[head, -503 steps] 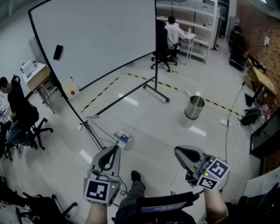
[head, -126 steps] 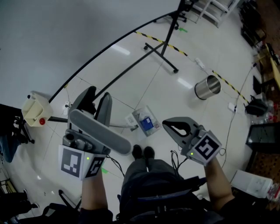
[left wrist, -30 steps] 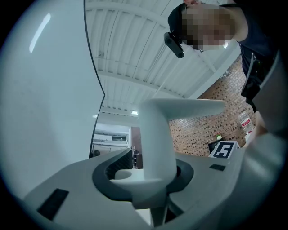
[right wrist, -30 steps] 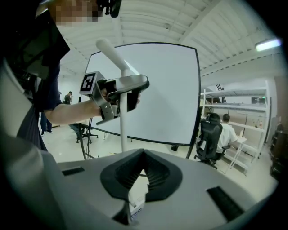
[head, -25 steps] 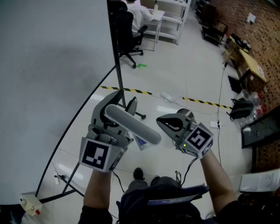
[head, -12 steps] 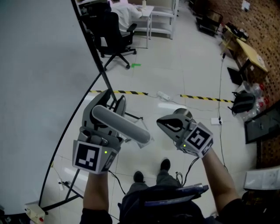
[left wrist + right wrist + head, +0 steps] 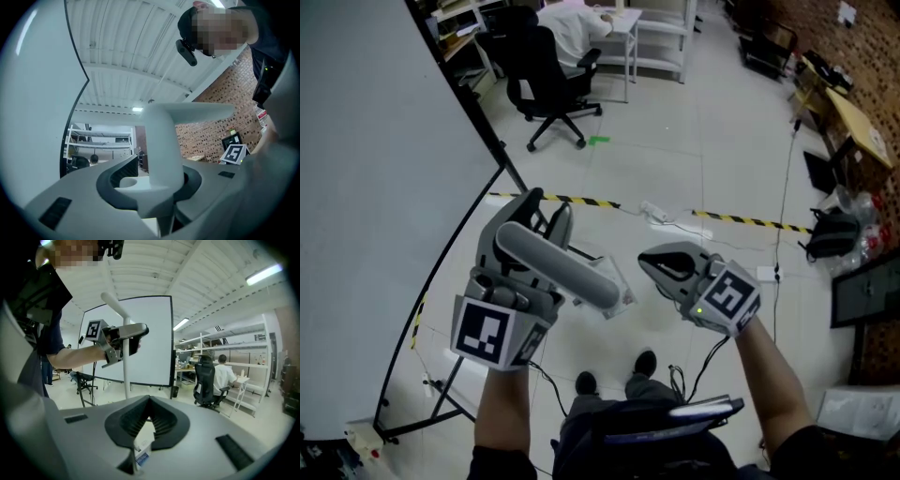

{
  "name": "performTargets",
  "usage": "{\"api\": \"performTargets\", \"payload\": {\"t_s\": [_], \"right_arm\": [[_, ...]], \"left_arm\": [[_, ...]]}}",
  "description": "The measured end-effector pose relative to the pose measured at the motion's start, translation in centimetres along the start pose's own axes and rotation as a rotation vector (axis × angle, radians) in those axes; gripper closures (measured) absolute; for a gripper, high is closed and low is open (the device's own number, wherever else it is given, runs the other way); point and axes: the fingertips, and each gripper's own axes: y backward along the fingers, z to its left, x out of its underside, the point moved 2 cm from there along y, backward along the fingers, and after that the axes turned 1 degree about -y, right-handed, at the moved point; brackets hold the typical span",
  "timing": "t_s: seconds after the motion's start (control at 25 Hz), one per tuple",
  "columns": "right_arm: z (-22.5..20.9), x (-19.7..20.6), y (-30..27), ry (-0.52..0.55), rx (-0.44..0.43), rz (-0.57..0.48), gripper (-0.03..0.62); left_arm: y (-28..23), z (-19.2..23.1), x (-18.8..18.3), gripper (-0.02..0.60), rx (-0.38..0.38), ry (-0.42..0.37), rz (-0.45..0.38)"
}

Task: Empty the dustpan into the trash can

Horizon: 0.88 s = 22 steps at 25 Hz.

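The left gripper [image 7: 547, 204] is clenched on the dustpan: its jaws close on either side of the pale handle [image 7: 562, 270], and the left gripper view shows that post [image 7: 161, 150] upright between them with no gap. The handle's bent top runs from the gripper toward the near right. In the right gripper view the pole [image 7: 125, 376] hangs straight down from the grip, so the long axis is vertical and the pan is carried off the floor below the left hand. The head view shows only a pale edge of the pan past the bar.

The right gripper [image 7: 645, 257] rides level with it, just to the right and apart from the handle. Its jaw tips meet. A white-and-blue scrap [image 7: 140, 452] shows low in the slit between them, but I cannot tell whether it is pinched or merely seen beyond.

Farther out, a whiteboard [image 7: 366, 169] stands at the left. Yellow-and-black tape [image 7: 741, 221] crosses the floor [image 7: 703, 141] ahead, and an office chair [image 7: 546, 89] stands far off.

I can pick out no trash can in any view, so its direction from the pan is unsettled. The left hand alone bears the load, so the tipping probably falls to it, with the right free to steady the pole.
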Motion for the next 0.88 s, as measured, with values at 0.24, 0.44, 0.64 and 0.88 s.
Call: {"api": "performTargets", "payload": {"t_s": [0.24, 0.44, 0.64, 0.88], "right_arm": [[-3.6, 0.6, 3.3, -0.006, -0.007, -0.030, 0.582], [-6.2, 1.7, 5.9, -0.002, 0.012, -0.036, 0.582], [-8.1, 2.2, 7.2, -0.018, 0.044, -0.031, 0.582], [-10.8, 3.5, 8.8, -0.041, 0.111, -0.008, 0.582]], "left_arm": [[-3.3, -2.5, -0.4, 0.437, -0.018, -0.003, 0.011], [-5.4, -4.1, -0.7, 0.437, -0.014, -0.026, -0.013], [-7.7, -5.2, 0.2, 0.439, 0.029, -0.009, 0.007], [-11.1, -6.0, 1.0, 0.439, 0.091, 0.006, -0.008]]}}
